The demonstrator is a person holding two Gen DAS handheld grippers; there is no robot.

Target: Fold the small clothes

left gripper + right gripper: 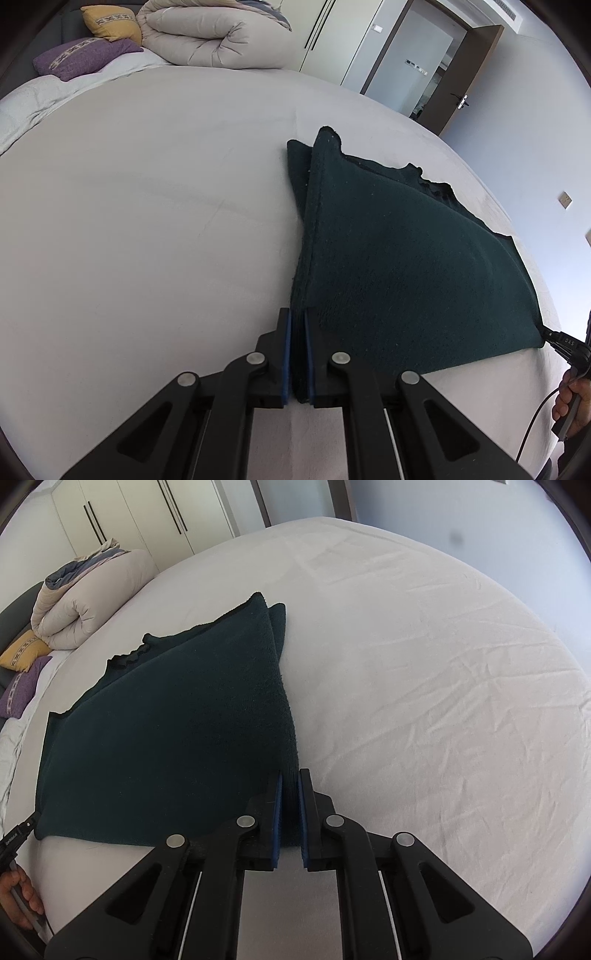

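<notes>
Item: dark green garment (pixel 406 266), mid-bed (pixel 147 221), lifted off sheet. Your left hand-held gripper (pixel 298 354) & right hand-held gripper (pixel 290 812) each pinch a near corner, keeping edge taut for fold.

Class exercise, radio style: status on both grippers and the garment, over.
Left gripper and right gripper shut on dark green garment, one near corner each. Garment doubled, on bed sheet. Nothing in the way.

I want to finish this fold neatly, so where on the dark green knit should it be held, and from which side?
Grip the dark green knit at its two near corners, coming in from the near edge of the bed. The left tongs and right tongs already pinch there; the doubled layers stack at those corners, so both lift together.
</notes>
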